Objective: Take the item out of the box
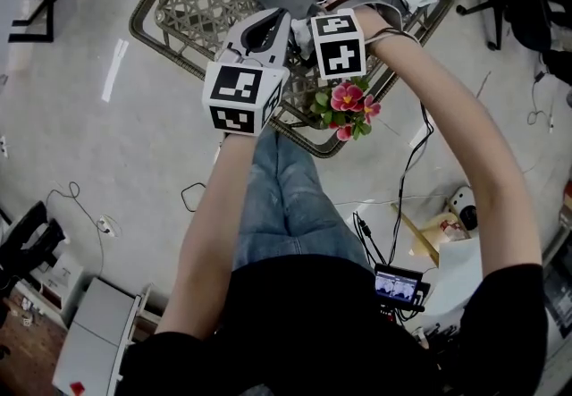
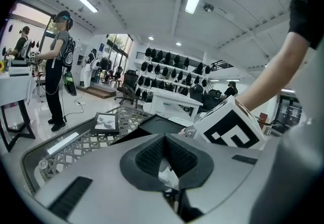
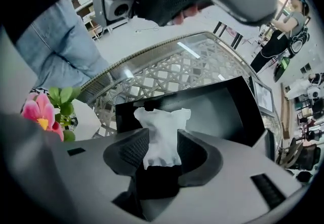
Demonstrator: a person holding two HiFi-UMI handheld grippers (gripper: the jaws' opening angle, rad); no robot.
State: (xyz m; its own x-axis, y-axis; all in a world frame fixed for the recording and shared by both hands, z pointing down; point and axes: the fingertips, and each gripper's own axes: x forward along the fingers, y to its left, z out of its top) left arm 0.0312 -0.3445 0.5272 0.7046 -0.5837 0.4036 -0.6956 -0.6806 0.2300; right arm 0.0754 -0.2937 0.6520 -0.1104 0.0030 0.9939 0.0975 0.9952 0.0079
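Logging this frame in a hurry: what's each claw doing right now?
Left gripper: claw closed, nothing clearly held.
Right gripper: claw open around the white item, not clearly gripping it.

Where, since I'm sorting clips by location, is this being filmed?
Probably a showroom or a lab: rows of dark helmets, a white desk, an office chair, and a standing person wearing gear.

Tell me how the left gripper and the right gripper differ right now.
The left gripper's jaws meet at the tips and pinch a small white scrap. The right gripper's jaws stand apart around a larger white tissue. The right gripper looks down into the black box, while the left gripper looks nearly level across the lattice table. Both have something white between their jaws.
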